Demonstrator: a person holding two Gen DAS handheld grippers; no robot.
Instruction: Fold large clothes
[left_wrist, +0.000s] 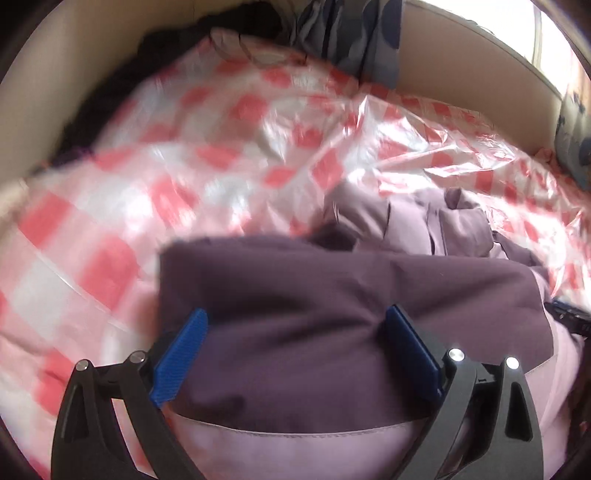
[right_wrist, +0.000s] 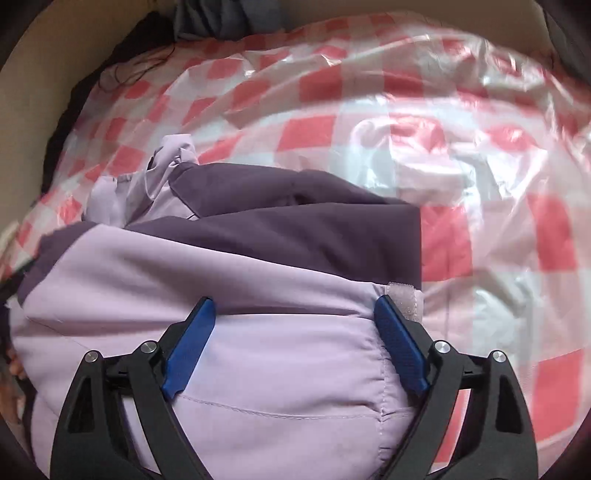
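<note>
On red-and-white checked plastic sheet (right_wrist: 480, 155): two-tone padded jacket (right_wrist: 236, 280), dark plum and pale lilac, partly folded, Velcro tab (right_wrist: 410, 299) at cuff edge. Left gripper (left_wrist: 295, 325): blue pads spread wide, plum panel bulging between them, not clamped. Right gripper (right_wrist: 293, 314): pads likewise apart, lilac panel between them, tab just beside right pad.

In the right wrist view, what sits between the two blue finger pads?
Between the right gripper's open blue pads lies the pale lilac panel of the purple jacket; a stitched seam crosses it. The right wrist view shows this.
</note>
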